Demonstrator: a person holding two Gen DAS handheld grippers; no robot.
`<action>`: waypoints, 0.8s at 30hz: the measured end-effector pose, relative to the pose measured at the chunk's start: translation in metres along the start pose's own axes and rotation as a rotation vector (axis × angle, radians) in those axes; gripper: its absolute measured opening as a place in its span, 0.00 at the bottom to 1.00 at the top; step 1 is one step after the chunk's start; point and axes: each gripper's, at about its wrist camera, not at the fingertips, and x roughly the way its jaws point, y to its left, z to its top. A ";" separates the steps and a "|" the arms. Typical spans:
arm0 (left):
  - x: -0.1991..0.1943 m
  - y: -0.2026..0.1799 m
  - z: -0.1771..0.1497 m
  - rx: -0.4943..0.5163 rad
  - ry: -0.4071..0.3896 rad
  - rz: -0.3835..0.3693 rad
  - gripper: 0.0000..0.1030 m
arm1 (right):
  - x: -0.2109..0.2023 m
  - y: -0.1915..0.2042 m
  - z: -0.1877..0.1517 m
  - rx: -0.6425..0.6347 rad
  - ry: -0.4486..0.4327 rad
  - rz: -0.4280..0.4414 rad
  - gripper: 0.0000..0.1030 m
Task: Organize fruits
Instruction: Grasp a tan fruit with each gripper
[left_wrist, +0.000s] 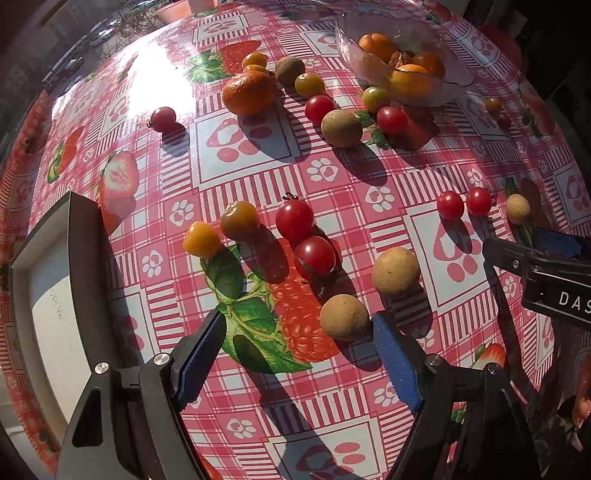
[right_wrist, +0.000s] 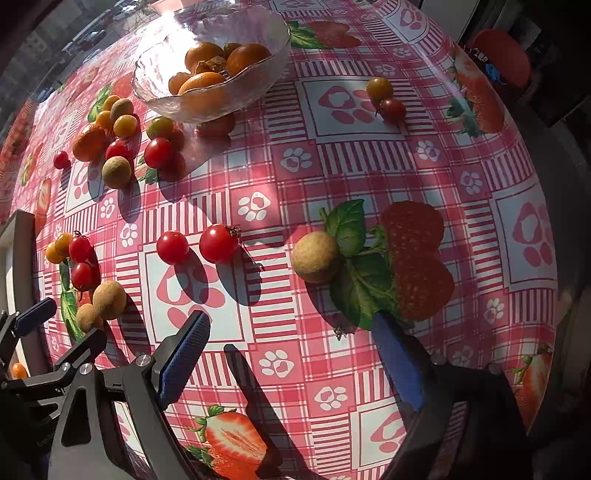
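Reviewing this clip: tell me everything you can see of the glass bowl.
The glass bowl is clear, with a rippled, hammered-looking wall and a wavy rim. It stands upright on the strawberry-print tablecloth at the far side, in bright sun. Inside lie several orange fruits and something dried and brownish. Cherry tomatoes lie close by its base; whether they touch it cannot be told. Neither hand-held gripper is near it.

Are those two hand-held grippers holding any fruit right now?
No. The left hand-held gripper and right hand-held gripper both hang open above the tablecloth, holding nothing.

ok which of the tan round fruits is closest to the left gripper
The tan fruit beside the left gripper's right fingertip; its neighbour lies farther up the table.
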 end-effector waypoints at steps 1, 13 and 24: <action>0.001 -0.001 0.001 -0.002 0.002 0.001 0.73 | 0.005 0.006 0.011 -0.005 -0.003 0.000 0.82; 0.006 -0.022 0.021 0.000 -0.010 -0.029 0.37 | 0.005 0.027 0.067 -0.060 -0.064 -0.018 0.40; -0.004 -0.007 0.017 -0.022 -0.024 -0.102 0.27 | -0.008 0.001 0.069 0.019 -0.071 0.079 0.25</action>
